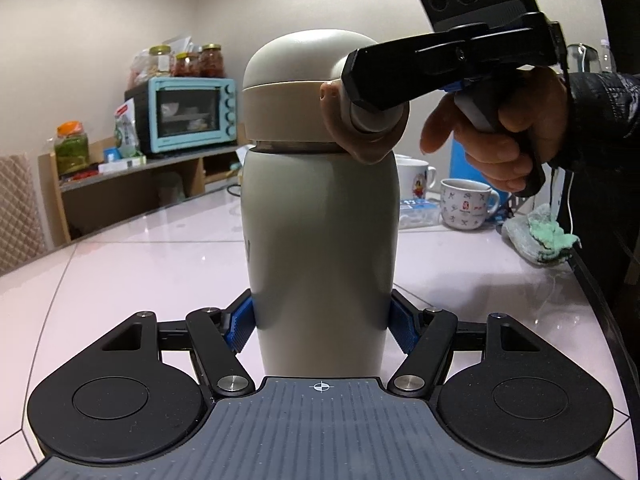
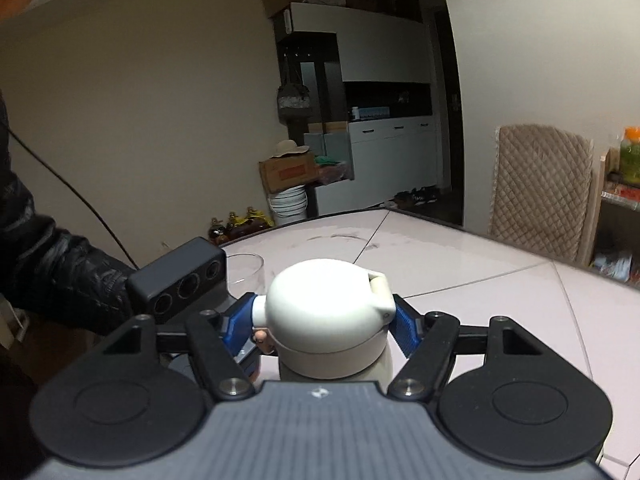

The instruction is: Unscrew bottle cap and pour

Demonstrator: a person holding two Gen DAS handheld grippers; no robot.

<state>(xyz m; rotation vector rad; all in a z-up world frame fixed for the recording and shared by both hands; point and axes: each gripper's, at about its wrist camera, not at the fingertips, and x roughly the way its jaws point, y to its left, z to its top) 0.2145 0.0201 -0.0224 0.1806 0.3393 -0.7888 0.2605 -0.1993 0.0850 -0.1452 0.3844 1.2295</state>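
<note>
- Thermos bottle [image 1: 320, 240], beige, stands upright on the pale desk [image 1: 120, 280], its domed cap [image 2: 324, 312] on top.
- Left hand-held gripper [image 1: 320, 324] clamps the bottle's lower body between its blue pads.
- Right hand-held gripper [image 2: 324, 324] is closed around the cap.
- Clear glass [image 2: 246, 268] stands far left.

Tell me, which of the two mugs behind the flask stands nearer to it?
The taller white mug with the red cartoon figure stands nearer the flask, partly hidden behind it. The wider mug with dark sport figures sits further right.
</note>
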